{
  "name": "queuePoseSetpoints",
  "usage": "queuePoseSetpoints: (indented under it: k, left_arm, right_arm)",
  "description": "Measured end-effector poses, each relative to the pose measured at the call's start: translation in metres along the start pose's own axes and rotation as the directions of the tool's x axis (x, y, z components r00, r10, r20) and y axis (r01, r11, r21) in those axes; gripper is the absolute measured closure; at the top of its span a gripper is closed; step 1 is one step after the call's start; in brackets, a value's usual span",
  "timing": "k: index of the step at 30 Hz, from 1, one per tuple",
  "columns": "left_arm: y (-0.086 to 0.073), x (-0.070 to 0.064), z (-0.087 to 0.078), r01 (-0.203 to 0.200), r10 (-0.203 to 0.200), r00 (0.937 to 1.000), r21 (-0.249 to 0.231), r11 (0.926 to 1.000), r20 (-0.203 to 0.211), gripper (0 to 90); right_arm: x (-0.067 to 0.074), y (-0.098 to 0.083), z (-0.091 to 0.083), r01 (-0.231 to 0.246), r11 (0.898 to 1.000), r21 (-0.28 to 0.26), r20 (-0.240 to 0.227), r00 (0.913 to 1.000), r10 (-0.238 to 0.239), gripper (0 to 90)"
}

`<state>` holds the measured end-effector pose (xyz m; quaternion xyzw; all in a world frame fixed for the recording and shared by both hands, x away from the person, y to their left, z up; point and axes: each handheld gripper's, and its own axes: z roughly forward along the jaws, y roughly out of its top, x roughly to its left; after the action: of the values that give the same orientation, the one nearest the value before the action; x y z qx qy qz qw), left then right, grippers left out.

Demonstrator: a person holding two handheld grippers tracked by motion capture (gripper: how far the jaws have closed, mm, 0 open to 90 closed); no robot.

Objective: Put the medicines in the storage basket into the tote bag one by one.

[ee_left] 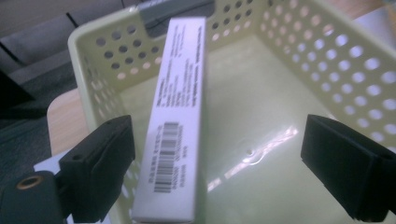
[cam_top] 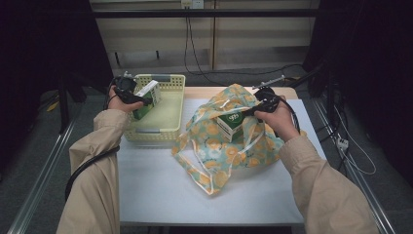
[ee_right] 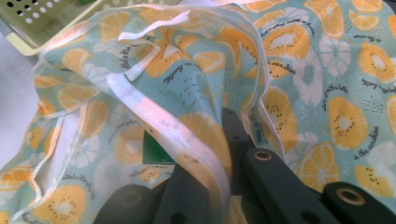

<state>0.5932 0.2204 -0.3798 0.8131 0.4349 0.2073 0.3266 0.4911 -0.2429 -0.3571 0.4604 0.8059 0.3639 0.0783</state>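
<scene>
Left tool [ee_left: 219, 172] stands released beside carton [ee_left: 180, 116] in basket [ee_left: 327, 56]; withdraw clear. Right tool [cam_top: 258, 108] grasps bag rim [ee_right: 163, 126]; hold open.

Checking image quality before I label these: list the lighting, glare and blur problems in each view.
High view: dim, with a dark surround past the white table. Left gripper view: glare streaks on the floor of the yellow basket, and the small print on the white box is soft. Right gripper view: the fruit-print bag is soft, worst on its white hem close to the lens.
</scene>
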Motion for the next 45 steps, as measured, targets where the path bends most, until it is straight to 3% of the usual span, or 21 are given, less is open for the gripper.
queuePoseSetpoints:
  k: [4,7,9,11,15,19,22,24,27,34,37,39,40,45]
  left_arm:
    - [-0.003,0.0,0.007,-0.004,0.005,0.9999,0.046,0.9989,-0.013,15.3]
    - [-0.001,-0.003,0.009,0.001,0.0,0.9998,0.052,0.9986,-0.019,29.6]
    - [-0.001,-0.005,0.01,-0.009,0.011,0.9997,0.077,0.997,-0.023,50.7]
    - [-0.001,-0.006,0.012,0.014,-0.011,0.9994,0.086,0.9962,-0.033,60.5]
    - [0.0,-0.011,0.009,0.04,-0.037,0.9986,0.076,0.9963,-0.038,62.3]
    - [0.006,-0.019,-0.002,0.057,-0.058,0.9981,0.062,0.9965,0.022,62.7]
    - [0.014,-0.028,-0.015,0.027,-0.031,0.9976,0.053,0.9982,0.061,62.9]
    - [0.02,-0.035,-0.026,0.021,-0.026,0.9933,0.046,0.9987,0.113,62.9]
    - [0.028,-0.047,-0.043,-0.002,-0.003,0.9874,0.027,0.9996,0.158,62.8]
    - [0.044,-0.077,-0.082,-0.083,0.095,0.9602,-0.055,0.995,0.263,62.8]
    - [0.047,-0.093,-0.092,-0.119,0.138,0.9422,-0.083,0.9895,0.305,62.8]
    - [0.045,-0.106,-0.094,-0.138,0.16,0.9269,-0.086,0.9866,0.34,62.8]
    - [0.044,-0.112,-0.094,-0.156,0.176,0.9225,-0.085,0.9841,0.344,62.8]
    - [0.032,-0.141,-0.094,-0.211,0.236,0.8772,-0.107,0.9716,0.418,62.8]
  right_arm:
    - [-0.002,-0.001,-0.001,0.0,1.0,0.003,0.001,1.0,0.0,90.0]
    - [-0.003,-0.001,-0.001,-0.006,1.0,0.002,0.001,1.0,0.006,90.0]
    - [-0.003,-0.001,-0.001,-0.008,1.0,0.002,-0.001,1.0,0.008,90.0]
    - [-0.002,-0.001,0.0,-0.002,1.0,0.0,-0.003,1.0,0.002,90.0]
    - [-0.001,-0.001,-0.002,0.001,1.0,0.001,-0.009,1.0,-0.001,90.0]
    - [-0.003,-0.003,-0.003,-0.005,1.0,-0.003,-0.006,1.0,0.005,90.0]
    - [-0.005,-0.005,-0.003,-0.009,1.0,-0.002,0.001,1.0,0.009,90.0]
    - [-0.006,-0.005,-0.003,-0.01,1.0,-0.006,0.001,0.9999,0.01,90.0]
    - [-0.007,-0.005,-0.003,-0.011,1.0,-0.005,0.014,0.9998,0.011,90.0]
    - [-0.002,-0.005,-0.001,0.001,1.0,0.002,0.019,0.9998,-0.001,90.0]
    - [0.0,-0.004,0.0,0.004,1.0,0.0,0.019,0.9998,-0.004,90.0]
    - [0.002,-0.004,0.0,0.004,1.0,0.0,0.024,0.9997,-0.004,90.0]
    - [0.002,-0.004,-0.001,0.005,1.0,0.002,0.028,0.9996,-0.005,90.0]
    - [0.002,-0.005,-0.003,0.006,1.0,-0.002,0.038,0.9993,-0.006,90.0]
